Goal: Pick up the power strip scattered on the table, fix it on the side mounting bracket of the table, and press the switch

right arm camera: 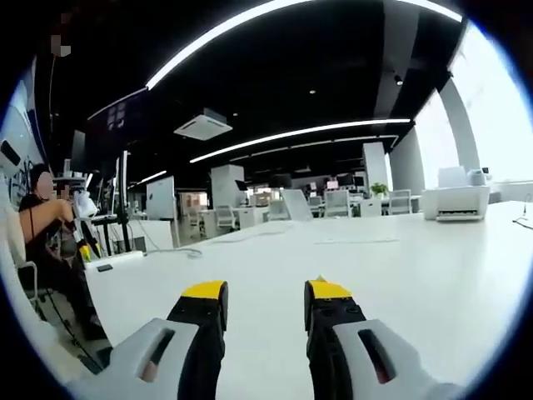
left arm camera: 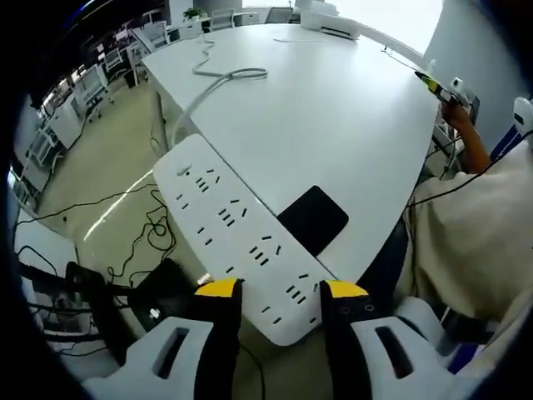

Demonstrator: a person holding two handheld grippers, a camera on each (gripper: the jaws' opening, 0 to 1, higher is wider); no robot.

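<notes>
A long white power strip with several sockets hangs slantwise beside the near edge of the white table, over the floor. My left gripper is shut on its near end, one yellow-tipped finger against each long side. The strip's white cable runs from its far end up onto the tabletop and curls there. My right gripper is held low over the white tabletop, open, with nothing between its fingers.
A black square pad lies at the table edge by the strip. Dark cables trail over the floor below. At the right a person's hand holds a yellow-tipped tool. A seated person and a white printer flank the table.
</notes>
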